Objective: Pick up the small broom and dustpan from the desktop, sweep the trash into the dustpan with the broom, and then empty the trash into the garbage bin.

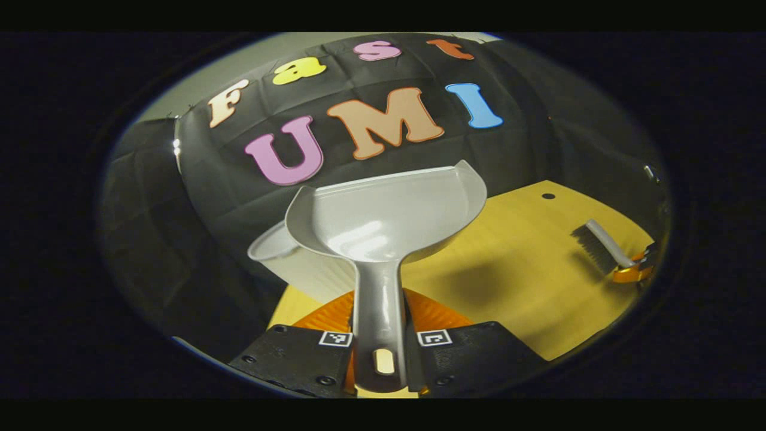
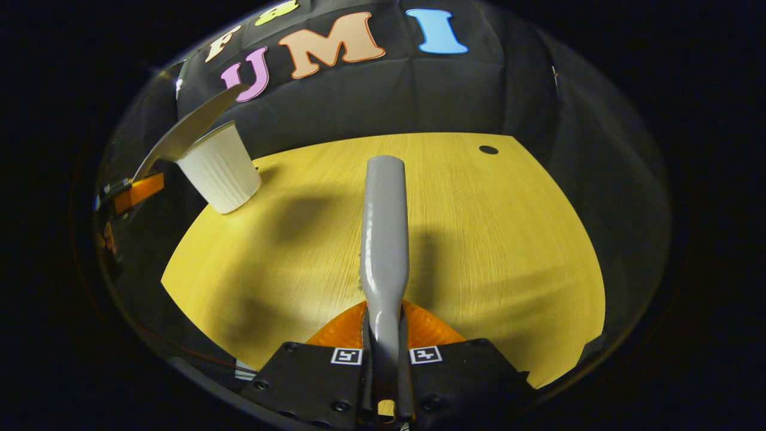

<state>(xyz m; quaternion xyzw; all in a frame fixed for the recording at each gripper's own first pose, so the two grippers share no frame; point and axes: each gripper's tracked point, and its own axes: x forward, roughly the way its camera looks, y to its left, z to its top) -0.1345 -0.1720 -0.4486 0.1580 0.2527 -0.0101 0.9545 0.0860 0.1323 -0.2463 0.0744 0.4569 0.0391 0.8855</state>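
Note:
My left gripper (image 1: 383, 335) is shut on the handle of the grey dustpan (image 1: 383, 215). The pan is held up in the air, and its far edge hangs over the white ribbed garbage bin (image 1: 269, 245) at the table's left end. The pan's inside looks bare. My right gripper (image 2: 385, 347) is shut on the small grey broom (image 2: 385, 227), which points forward above the table. In the left gripper view the broom (image 1: 601, 242) hangs at far right with its dark bristles down. In the right gripper view the dustpan (image 2: 185, 129) tilts over the bin (image 2: 220, 170).
The yellow wooden table (image 2: 508, 239) has a small dark hole (image 2: 488, 149) near its far edge. The bin stands close to the table's far left corner. Black cloth walls close in the back and sides.

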